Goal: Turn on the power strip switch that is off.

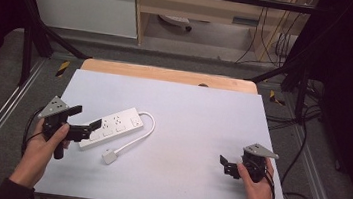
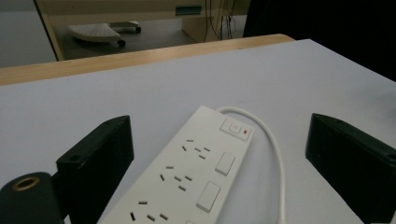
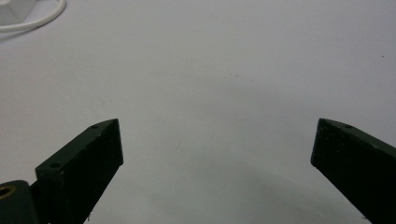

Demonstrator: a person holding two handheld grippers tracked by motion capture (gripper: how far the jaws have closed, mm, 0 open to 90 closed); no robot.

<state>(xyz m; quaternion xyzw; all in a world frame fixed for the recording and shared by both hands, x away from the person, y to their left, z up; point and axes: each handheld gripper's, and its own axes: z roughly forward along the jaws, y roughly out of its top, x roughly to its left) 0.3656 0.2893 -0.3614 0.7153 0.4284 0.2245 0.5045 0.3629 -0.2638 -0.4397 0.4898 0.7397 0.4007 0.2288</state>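
A white power strip (image 1: 112, 127) lies on the left part of the grey table top (image 1: 197, 117), and its white cable (image 1: 146, 126) loops round to a plug (image 1: 109, 157) in front of it. My left gripper (image 1: 85, 117) is open at the strip's near end. In the left gripper view the strip (image 2: 187, 177), with its sockets and switches, runs up between the wide-apart jaws of the left gripper (image 2: 219, 126). My right gripper (image 1: 226, 164) is open and low over bare table at the front right. In the right gripper view, the right gripper (image 3: 218, 128) holds nothing, and the cable (image 3: 44, 18) shows at the top left.
A wooden strip (image 1: 167, 74) borders the table's far edge. Black frame posts (image 1: 30, 37) stand at both back corners. Loose cables (image 1: 305, 144) lie on the floor to the right. A wooden desk (image 1: 200, 6) stands behind.
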